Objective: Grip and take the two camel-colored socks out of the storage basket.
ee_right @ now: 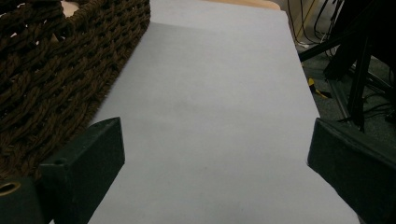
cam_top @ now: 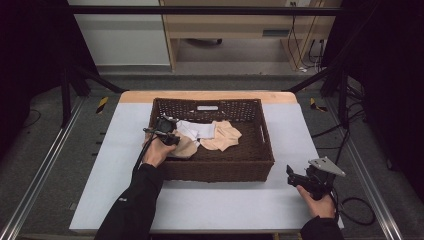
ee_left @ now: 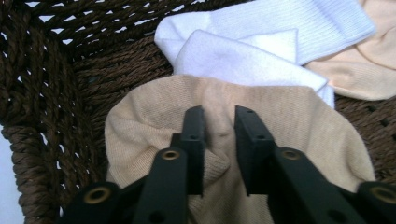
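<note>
In the left gripper view my left gripper [ee_left: 219, 116] is down inside the brown woven basket [ee_left: 46, 93], its two black jaws close together with a raised fold of a beige sock [ee_left: 289, 121] pinched between them. Just behind that sock lies a folded white sock [ee_left: 252, 56], and another beige sock [ee_left: 364, 70] is at the right. From the high view, the left gripper [cam_top: 172, 140] sits at the basket's [cam_top: 215, 170] left side on the beige sock [cam_top: 186, 148]. My right gripper [cam_top: 292, 174] rests open over the table at the front right, with nothing between its jaws [ee_right: 217, 128].
The basket's woven wall [ee_right: 56, 70] stands to the left of my right gripper, with bare grey table top [ee_right: 219, 70] ahead of it. The table's right edge and dark stand legs [ee_right: 355, 70] are close by. Black frame rails run along both sides of the table.
</note>
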The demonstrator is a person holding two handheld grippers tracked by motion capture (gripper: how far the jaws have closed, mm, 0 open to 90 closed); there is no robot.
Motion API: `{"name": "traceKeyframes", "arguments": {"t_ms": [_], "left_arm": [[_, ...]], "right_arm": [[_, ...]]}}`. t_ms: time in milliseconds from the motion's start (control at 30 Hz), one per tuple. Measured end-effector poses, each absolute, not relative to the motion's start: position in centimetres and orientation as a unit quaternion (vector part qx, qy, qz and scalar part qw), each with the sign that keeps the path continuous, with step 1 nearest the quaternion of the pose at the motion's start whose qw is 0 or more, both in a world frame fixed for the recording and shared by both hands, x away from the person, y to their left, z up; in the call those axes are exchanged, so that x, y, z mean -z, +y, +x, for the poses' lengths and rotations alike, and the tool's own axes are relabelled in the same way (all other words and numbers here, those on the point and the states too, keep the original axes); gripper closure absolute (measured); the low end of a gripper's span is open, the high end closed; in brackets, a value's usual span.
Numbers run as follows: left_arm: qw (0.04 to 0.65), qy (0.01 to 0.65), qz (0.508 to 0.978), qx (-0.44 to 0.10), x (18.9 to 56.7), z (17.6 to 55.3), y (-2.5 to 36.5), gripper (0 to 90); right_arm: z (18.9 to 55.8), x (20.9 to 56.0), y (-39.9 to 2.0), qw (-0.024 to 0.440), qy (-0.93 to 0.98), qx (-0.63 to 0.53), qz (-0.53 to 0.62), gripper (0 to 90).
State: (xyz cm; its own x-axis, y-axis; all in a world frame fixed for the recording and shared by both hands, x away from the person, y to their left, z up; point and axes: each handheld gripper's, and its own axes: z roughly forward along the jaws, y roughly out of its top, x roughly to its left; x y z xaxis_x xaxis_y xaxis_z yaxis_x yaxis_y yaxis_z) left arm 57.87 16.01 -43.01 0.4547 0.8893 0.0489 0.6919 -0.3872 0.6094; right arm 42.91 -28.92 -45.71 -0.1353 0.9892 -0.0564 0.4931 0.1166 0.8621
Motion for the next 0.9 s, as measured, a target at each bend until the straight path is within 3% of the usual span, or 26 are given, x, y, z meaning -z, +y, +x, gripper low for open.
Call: {"name": "traceKeyframes", "arguments": {"t_ms": [233,900], "left_arm": [[0.285,0.482,0.807,-0.188,42.6,57.6,16.1,84.8],[0.489,0.421,0.729,-0.228,37.4,55.4,16.6,85.8]], "right_arm": [[42.9,45.7,-29.0,0.346,0.662,-0.359,0.560,4.3],[42.9,45.7,-29.0,0.347,0.661,-0.357,0.562,4.2]]}}
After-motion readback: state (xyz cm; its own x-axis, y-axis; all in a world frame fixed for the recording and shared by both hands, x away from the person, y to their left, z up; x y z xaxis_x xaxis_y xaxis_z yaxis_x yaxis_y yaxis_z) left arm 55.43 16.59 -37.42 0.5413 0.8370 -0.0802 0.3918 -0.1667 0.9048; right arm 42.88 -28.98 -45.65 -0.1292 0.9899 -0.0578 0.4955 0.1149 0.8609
